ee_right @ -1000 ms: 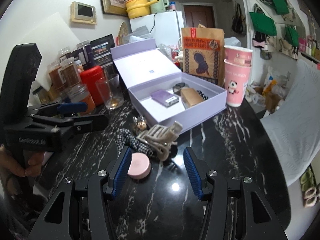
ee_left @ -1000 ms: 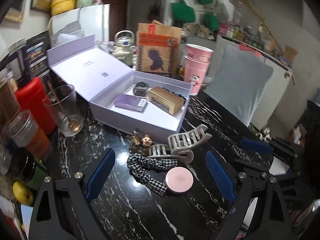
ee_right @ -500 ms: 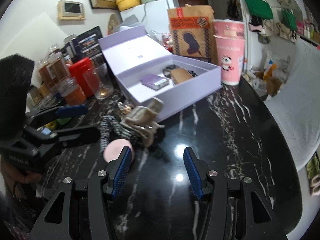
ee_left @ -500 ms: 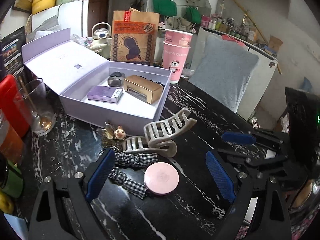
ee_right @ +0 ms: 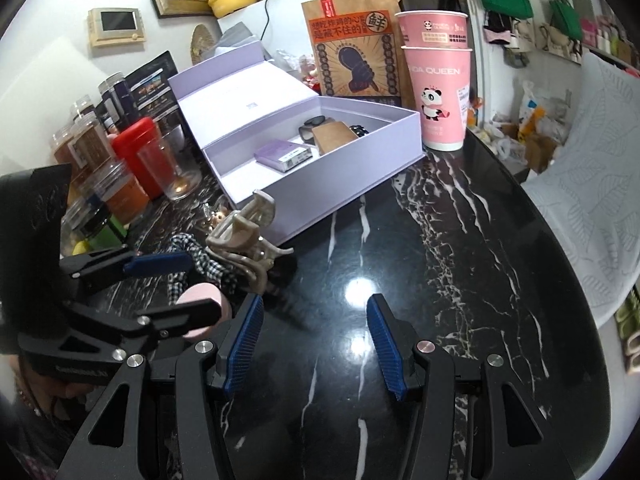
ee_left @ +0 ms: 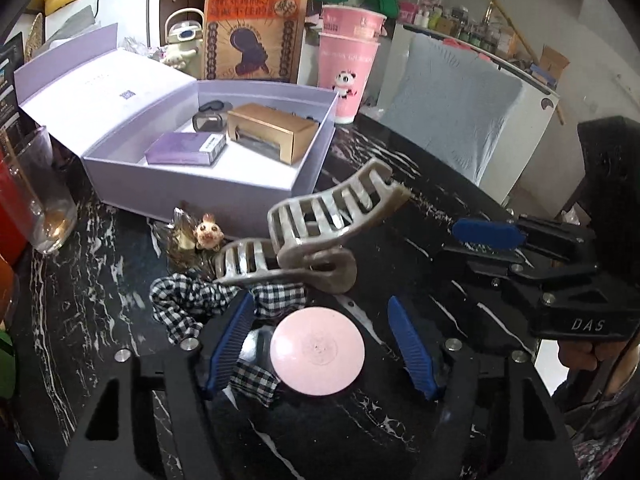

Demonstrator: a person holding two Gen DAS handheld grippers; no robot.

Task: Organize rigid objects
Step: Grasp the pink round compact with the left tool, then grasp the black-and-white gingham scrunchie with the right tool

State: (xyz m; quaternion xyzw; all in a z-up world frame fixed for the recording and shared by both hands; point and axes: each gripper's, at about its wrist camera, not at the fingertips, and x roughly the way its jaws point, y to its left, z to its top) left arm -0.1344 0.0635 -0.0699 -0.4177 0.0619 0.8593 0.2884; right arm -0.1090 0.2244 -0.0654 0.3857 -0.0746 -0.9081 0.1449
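— What's the left tongs (ee_left: 320, 344) after?

— The pink round compact (ee_left: 317, 350), flat on the black counter (ee_left: 420, 208) by the checked scrunchie (ee_left: 188, 300), in front of the lilac box (ee_left: 192, 196). The jaws are closing with the compact between them, pads not yet pressing that I can see. One blue pad sits over the checked cloth.

— How will it handle?

— Light, stiff, smooth-rimmed, I'd judge; likely slippery. Best pinched across its widest part, low on the rim, clear of the cloth.

— And the pose?

— Left tongs slant down over it. The right tongs (ee_right: 312, 340) are half-spread and empty, angled down over bare counter, right of the beige hair claw (ee_right: 248, 240).
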